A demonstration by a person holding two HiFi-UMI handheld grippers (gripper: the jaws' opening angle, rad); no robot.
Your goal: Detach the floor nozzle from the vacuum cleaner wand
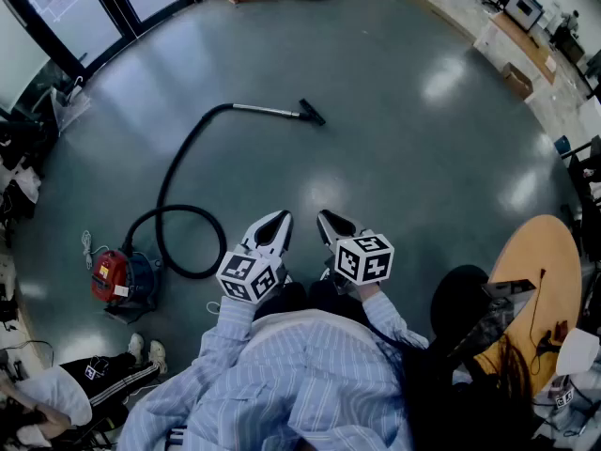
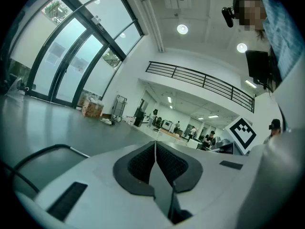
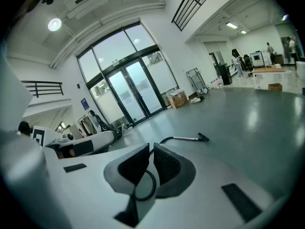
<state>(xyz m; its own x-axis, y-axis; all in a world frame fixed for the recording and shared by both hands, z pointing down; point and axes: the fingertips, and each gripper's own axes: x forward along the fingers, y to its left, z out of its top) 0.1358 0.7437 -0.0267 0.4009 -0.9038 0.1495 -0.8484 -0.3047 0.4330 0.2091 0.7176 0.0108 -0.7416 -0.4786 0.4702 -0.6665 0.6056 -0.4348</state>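
Lying on the grey floor (image 1: 404,158) above centre in the head view is one metal wand (image 1: 266,111) with one floor nozzle (image 1: 312,112) on its right end, and one black hose (image 1: 167,195) loops down to one red canister (image 1: 111,278) at lower left. Two grippers sit low centre, the left gripper (image 1: 278,222) and the right gripper (image 1: 327,220), both closed on nothing and well apart from the nozzle. Of the gripper views only the right one shows the wand and nozzle, right of centre, and the canister appears in the head view alone.

The floor (image 1: 423,139) is smooth, glossy grey and mirrors the ceiling lights. The wand (image 1: 266,111) is bright bare metal. At one end of it the floor nozzle (image 1: 312,112) is matt black plastic; at the other, the hose (image 1: 174,205) is dull black. The left hand-held gripper (image 1: 280,220) and right hand-held gripper (image 1: 326,218) have matt white plastic shells and dark ribbed pads (image 2: 140,163).
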